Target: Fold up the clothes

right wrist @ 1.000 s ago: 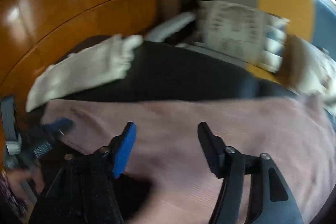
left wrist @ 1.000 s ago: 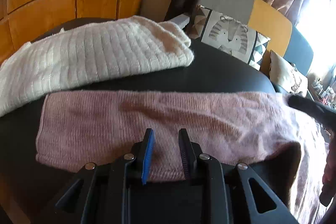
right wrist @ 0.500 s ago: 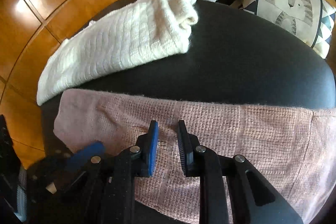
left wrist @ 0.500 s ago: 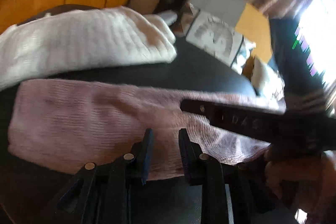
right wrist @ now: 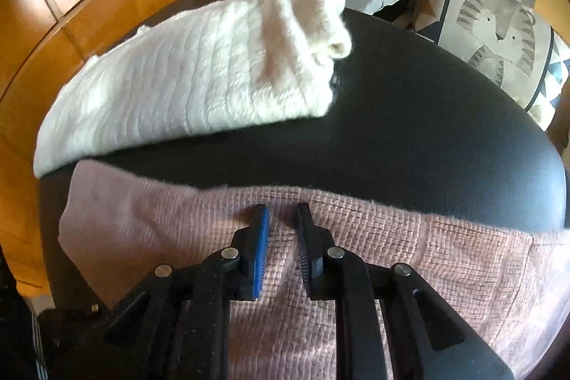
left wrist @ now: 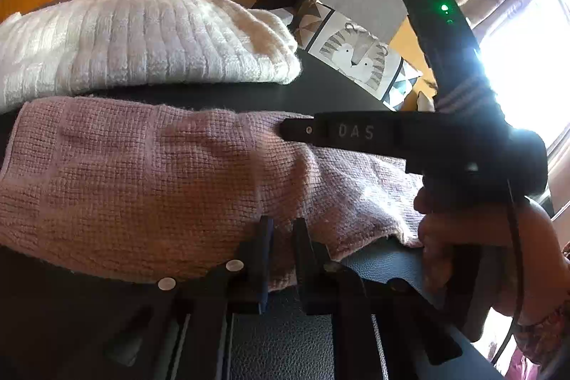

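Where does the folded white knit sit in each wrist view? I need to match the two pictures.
Left wrist: white knit upper left, beyond the pink knit.
Right wrist: it fills the upper-left centre, again beyond the pink knit.
Shared landmark: tiger cushion, to its right in both.

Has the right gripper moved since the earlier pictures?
Yes. The right gripper moved left along the pink cloth, toward the white towel, its jaws closing on the cloth.

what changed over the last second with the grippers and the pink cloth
The right gripper came in from the right, over the pink cloth, and its jaws have just been closing, cloth bunched between them. The left gripper kept to the near edge and has just been closing on that edge, lifting a ridge. The white sweater and black seat stayed put.
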Available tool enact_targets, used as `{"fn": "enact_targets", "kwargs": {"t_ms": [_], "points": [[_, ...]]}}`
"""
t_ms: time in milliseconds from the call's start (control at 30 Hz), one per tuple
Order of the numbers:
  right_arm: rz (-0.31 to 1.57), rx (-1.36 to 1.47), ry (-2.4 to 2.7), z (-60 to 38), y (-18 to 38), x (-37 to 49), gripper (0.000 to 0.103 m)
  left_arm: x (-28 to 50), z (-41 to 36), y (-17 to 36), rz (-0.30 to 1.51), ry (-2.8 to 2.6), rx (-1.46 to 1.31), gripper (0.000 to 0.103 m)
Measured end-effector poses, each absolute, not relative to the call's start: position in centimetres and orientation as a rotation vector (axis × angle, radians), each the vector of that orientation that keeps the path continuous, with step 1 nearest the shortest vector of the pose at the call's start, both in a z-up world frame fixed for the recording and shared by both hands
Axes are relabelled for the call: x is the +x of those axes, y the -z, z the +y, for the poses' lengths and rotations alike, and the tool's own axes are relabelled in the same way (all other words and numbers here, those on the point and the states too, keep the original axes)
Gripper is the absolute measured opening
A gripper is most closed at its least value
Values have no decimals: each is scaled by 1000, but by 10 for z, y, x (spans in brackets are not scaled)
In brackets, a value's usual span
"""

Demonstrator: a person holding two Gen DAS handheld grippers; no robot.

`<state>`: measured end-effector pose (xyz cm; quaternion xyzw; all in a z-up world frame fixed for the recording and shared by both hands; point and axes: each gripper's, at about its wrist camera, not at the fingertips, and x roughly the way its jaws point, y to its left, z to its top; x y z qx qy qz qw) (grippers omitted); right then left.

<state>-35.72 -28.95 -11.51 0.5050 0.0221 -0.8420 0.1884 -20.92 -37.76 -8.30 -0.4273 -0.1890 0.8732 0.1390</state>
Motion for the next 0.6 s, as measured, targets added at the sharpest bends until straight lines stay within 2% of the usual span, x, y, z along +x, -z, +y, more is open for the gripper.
{"fn": "enact_targets", "kwargs": {"t_ms": [200, 433, 600], "points": [[-160, 1358, 2384, -251, 91, -339, 16, -209, -388, 75, -647, -2541, -1241, 13], [-51, 1427, 2326, -255, 105, -301, 19, -234, -425, 74, -582, -2715, -1318, 13], [22, 1345, 2380, -273, 114, -288, 20, -235, -439, 74, -437, -2760, -1340, 12]]}}
